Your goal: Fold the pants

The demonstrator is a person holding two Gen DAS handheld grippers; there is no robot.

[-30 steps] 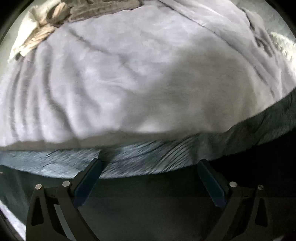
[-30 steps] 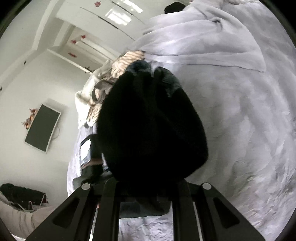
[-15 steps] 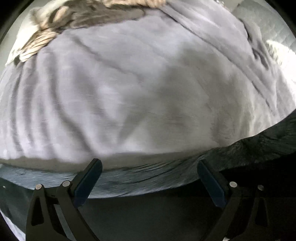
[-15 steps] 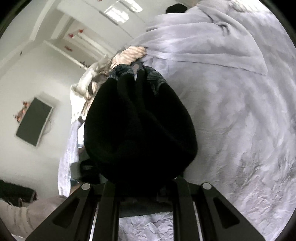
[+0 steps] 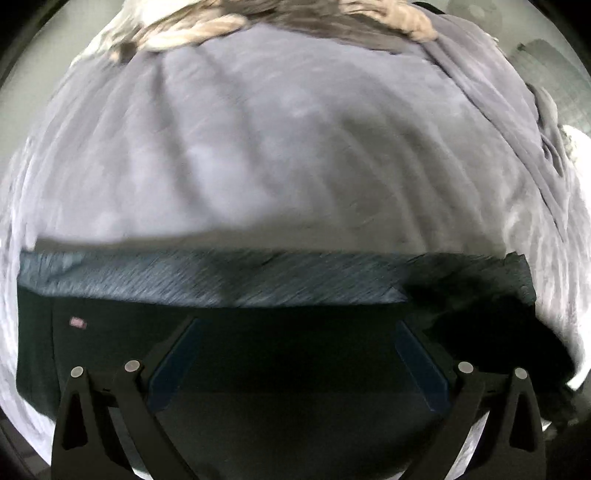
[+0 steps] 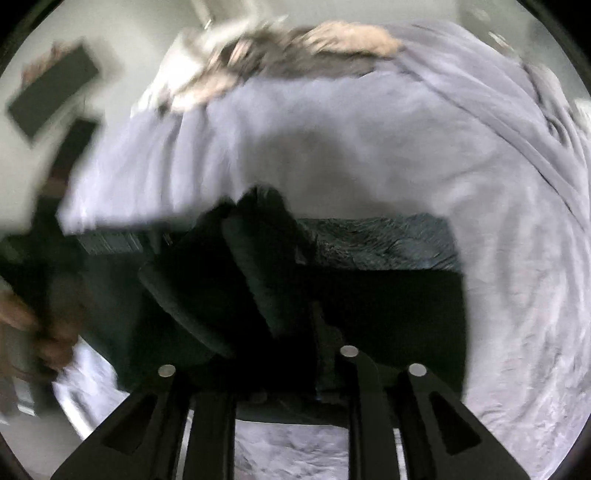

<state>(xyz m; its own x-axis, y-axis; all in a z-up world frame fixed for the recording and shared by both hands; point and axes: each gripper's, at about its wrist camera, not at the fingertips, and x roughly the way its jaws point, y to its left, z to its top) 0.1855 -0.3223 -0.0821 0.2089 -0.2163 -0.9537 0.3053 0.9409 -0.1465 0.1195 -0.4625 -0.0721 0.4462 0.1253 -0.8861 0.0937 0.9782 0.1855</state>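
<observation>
A big bed (image 5: 258,147) fills both views, covered by a soft gray-purple blanket (image 6: 369,140) with many wrinkles. It gives a wide, flat place to spread clothes out.

At the far end of the bed sits a messy pile of tan and gray clothes (image 5: 229,18), out of the way.

The dark pants (image 5: 258,347) lie flat on the blanket at the near side of the bed. A gray, streaky inside band shows along their far edge, so one layer looks turned over there. A tiny pink label sits on the left part.

On the wall to the left hangs a dark flat screen (image 6: 51,92).

The left gripper (image 5: 295,354) hangs over the pants with its jaws wide apart. Nothing is between them. It looks ready to press or smooth the cloth.

The right gripper (image 6: 291,387) has a thick bunch of the pants between its jaws, and the jaws are opening now. The bunch is over the flat part, probably so this fold can be dropped on top. The picture is blurry, so I cannot tell if the cloth has slipped free.

At the left edge, part of a hand (image 6: 40,328) shows.
</observation>
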